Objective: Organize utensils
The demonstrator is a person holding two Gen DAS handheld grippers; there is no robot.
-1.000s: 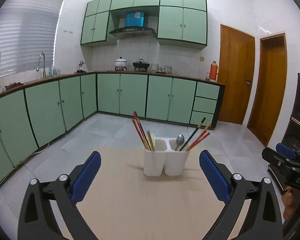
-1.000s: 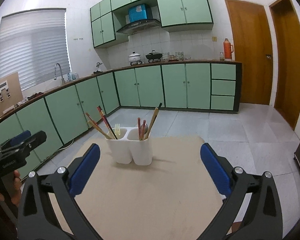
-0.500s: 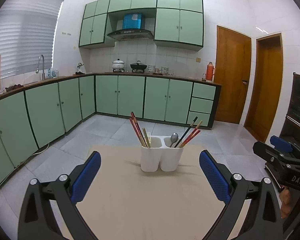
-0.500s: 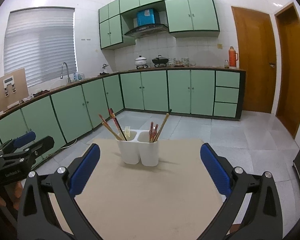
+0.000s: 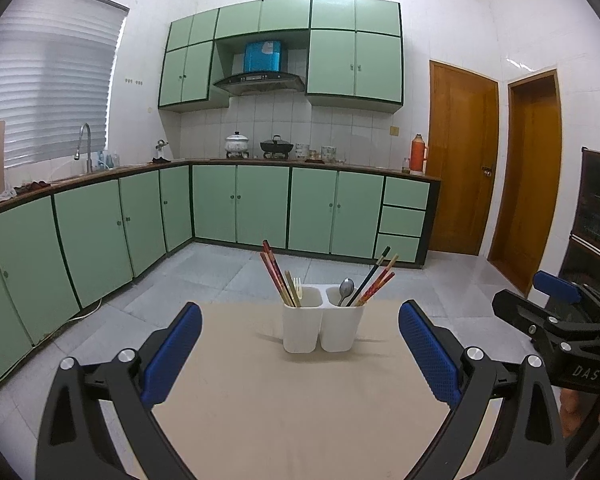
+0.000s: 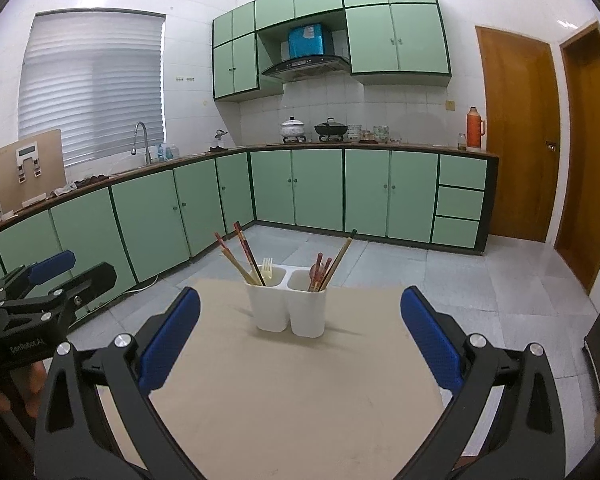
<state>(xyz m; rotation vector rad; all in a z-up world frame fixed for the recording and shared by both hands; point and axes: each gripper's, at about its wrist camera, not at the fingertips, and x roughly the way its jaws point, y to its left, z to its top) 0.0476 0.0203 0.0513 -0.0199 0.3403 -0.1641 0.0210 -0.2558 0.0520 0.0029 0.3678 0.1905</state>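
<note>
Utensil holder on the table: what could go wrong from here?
1. The white holder looks light, and the chopsticks lean outward; tugging one sideways might tip it.
2. The spoon sits against those chopsticks, so open tongs may catch both.
3. The yellow fork is short, half hidden among sticks.

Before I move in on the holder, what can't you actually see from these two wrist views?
- Lower ends of the chopsticks, fork and spoon: hidden inside the white holder, both views.
- Spoon: hidden in the right wrist view behind the chopsticks.
- Table near edge: hidden by both open tongs, left, right.
</note>
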